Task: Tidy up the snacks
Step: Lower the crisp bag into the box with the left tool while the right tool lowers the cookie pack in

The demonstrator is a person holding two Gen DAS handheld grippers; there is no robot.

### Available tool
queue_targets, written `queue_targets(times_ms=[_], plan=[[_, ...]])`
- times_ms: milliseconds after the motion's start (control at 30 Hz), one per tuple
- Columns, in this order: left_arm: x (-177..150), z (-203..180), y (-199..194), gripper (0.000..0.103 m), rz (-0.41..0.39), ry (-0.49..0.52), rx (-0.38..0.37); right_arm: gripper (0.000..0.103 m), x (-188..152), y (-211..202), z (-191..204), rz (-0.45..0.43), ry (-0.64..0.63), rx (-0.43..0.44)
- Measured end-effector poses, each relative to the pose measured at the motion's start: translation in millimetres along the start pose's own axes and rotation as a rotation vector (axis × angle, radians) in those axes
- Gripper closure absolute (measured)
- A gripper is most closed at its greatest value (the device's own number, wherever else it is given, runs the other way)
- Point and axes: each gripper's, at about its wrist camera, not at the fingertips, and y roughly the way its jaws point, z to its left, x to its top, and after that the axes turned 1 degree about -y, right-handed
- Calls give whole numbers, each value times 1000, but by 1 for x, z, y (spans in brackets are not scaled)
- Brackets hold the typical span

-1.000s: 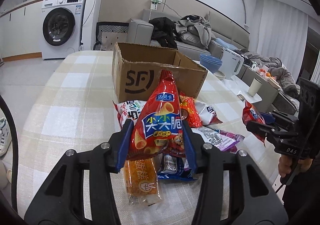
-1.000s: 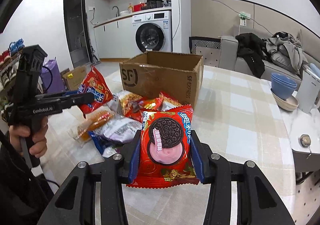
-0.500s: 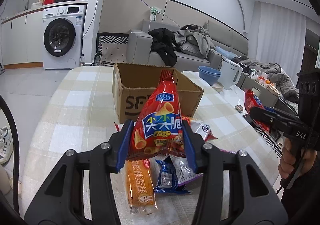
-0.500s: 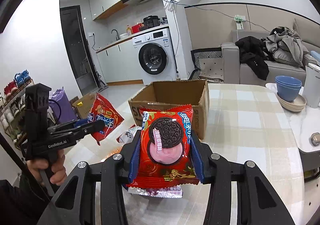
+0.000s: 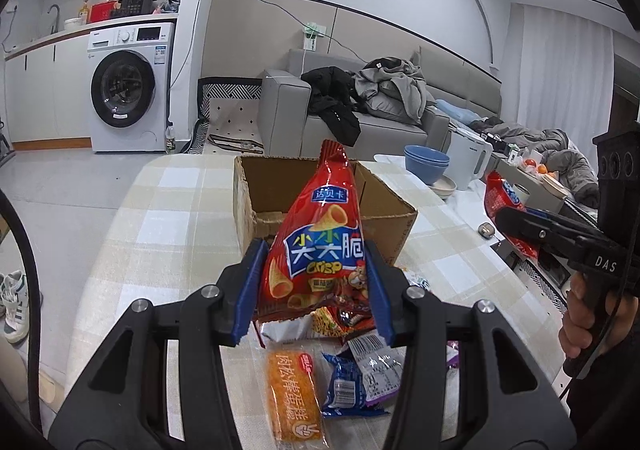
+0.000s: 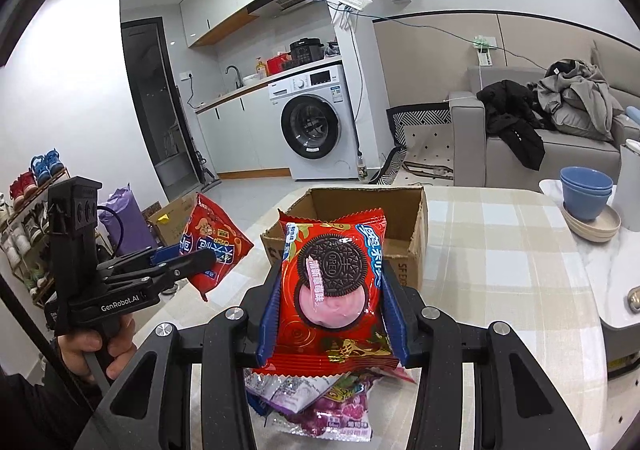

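The left hand-held gripper [image 5: 314, 282] grasps the red crisp bag [image 5: 320, 246] upright between its pads; the right hand-held gripper [image 6: 330, 310] grasps the Oreo packet [image 6: 334, 286]. Both hang above the surface [image 5: 168, 217], before the cardboard box [image 5: 384, 217].

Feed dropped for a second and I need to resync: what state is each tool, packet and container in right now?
Left tool: shut on the crisp bag.
Crisp bag: sealed, upright, lifted off the table.
Right tool: shut on the Oreo packet.
Oreo packet: sealed, held above the pile.
Cardboard box: open; no snacks visible inside.
Loose snacks: lying flat on the table.
Blue bowls: stacked upright.
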Motion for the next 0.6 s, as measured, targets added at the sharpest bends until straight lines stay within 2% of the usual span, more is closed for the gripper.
queue_targets(times_ms=[300,600], plan=[[18,2,-2,58,-1,4,9,58,14,21,1,2,-5,10],[30,4,15,58,15,2,8,58,24,42,-7,24,4,11]])
